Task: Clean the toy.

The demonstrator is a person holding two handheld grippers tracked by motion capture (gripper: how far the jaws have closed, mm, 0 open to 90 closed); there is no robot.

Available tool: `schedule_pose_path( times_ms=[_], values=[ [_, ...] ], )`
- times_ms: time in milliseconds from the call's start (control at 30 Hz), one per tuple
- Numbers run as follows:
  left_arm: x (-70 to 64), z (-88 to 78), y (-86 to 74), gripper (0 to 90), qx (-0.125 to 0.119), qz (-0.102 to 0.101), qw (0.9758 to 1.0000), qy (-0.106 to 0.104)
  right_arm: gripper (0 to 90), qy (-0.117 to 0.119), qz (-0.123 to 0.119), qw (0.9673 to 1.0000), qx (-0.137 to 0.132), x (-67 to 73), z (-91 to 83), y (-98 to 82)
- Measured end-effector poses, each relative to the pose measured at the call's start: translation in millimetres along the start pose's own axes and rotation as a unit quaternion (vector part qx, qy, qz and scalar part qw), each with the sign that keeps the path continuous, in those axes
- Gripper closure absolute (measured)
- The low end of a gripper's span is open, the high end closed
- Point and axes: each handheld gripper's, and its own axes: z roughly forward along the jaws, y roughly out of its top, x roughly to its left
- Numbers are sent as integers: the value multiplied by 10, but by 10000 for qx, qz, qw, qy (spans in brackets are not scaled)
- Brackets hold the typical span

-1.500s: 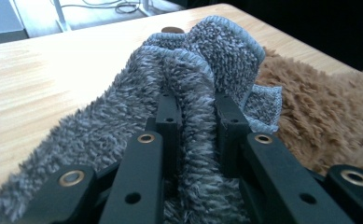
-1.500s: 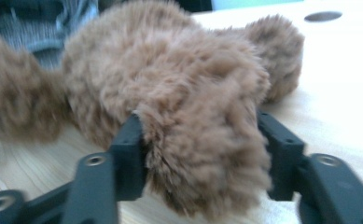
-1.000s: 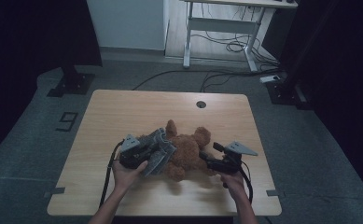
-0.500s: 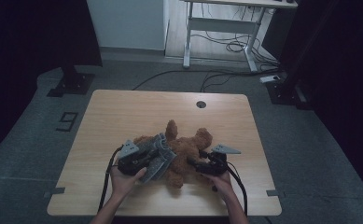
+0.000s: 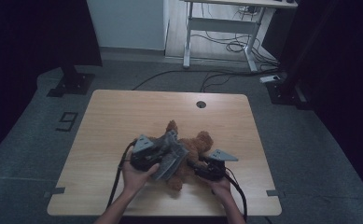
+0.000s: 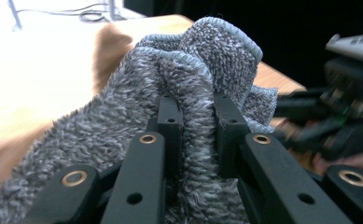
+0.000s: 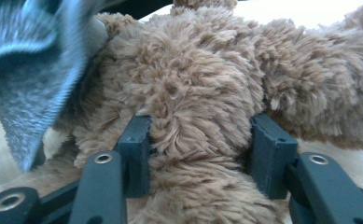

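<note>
A brown teddy bear (image 5: 200,142) lies on the wooden table (image 5: 123,116), near its front edge. My left gripper (image 5: 166,153) is shut on a fold of grey fluffy cloth (image 5: 173,156), which drapes over the bear's left side. In the left gripper view the jaws (image 6: 198,116) pinch the cloth (image 6: 202,56) tightly. My right gripper (image 5: 197,169) comes in from the right, low against the bear. Its jaws (image 7: 202,140) have just been closing, and both pads now press into the bear's fur (image 7: 202,70). The cloth (image 7: 25,65) hangs blurred at the upper left.
A round cable hole (image 5: 201,104) sits in the table's far edge. Bare wood lies to the left and behind the bear. On the floor are a "9" mark (image 5: 67,121), cables and a white desk frame (image 5: 221,28) at the back.
The right gripper moved left and down to the bear and its jaws closed on the fur. The left gripper shifted slightly right with the cloth.
</note>
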Motion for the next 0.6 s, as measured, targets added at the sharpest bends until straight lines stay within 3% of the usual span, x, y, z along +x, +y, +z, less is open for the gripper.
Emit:
schedule_pose_path(
  times_ms=[67, 100, 133, 167, 233, 300, 467, 500, 600],
  values=[
    [-148, 210, 99, 761, 103, 183, 9998, -74, 498, -89, -82, 9999, -67, 22, 0, -23],
    [-263, 433, 144, 760, 287, 397, 9988, 54, 512, -193, -197, 9996, -103, 45, -2, -33],
    [-263, 433, 144, 760, 287, 397, 9988, 54, 512, -193, -197, 9996, -103, 45, -2, -33],
    [-284, 553, 133, 760, 405, 393, 9984, 90, 520, -238, -233, 9994, -93, 56, -6, -34],
    [-246, 658, 53, 761, 421, 283, 9987, 95, 547, -472, -433, 9979, -105, 90, 0, -52],
    [-192, 612, 14, 762, 348, 199, 9992, 69, 555, -514, -484, 9974, -141, 98, 11, -60],
    [-86, 430, -42, 763, 280, 180, 9992, 243, 561, -564, -491, 9971, -146, 114, 20, -57],
    [4, 322, -81, 763, 277, 172, 9988, 375, 562, -558, -450, 9973, -160, 108, 16, -58],
    [123, 205, -125, 765, 219, 65, 9989, 421, 562, -547, -430, 9974, -185, 106, 13, -64]
  ],
)
